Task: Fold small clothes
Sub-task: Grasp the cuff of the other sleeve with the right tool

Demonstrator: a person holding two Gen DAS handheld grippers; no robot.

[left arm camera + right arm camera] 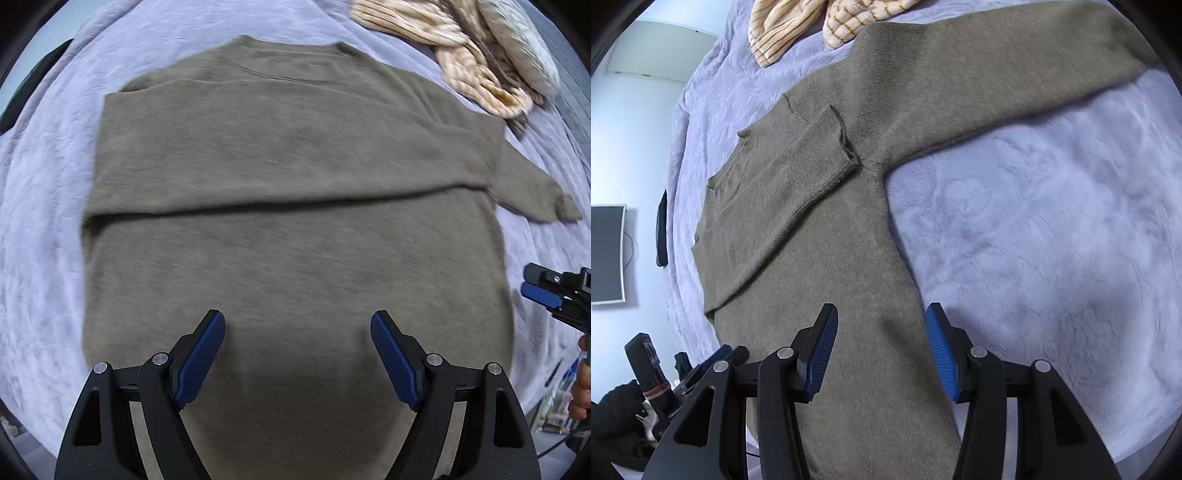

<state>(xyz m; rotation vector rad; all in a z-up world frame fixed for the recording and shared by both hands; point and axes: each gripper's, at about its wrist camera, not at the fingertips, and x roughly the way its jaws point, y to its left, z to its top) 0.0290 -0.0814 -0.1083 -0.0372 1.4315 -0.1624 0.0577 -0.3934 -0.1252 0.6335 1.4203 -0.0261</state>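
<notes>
Fingers (201,354) of both grippers apart, empty; olive sweater (295,166) flat beneath them, on lilac blanket (1052,240)

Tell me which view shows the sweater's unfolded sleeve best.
Right wrist view: the unfolded sleeve runs nearly full length across the blanket, from the shoulder to near the frame edge. The left wrist view shows only its lower part and cuff sticking out past the sweater, squeezed near the edge.
</notes>
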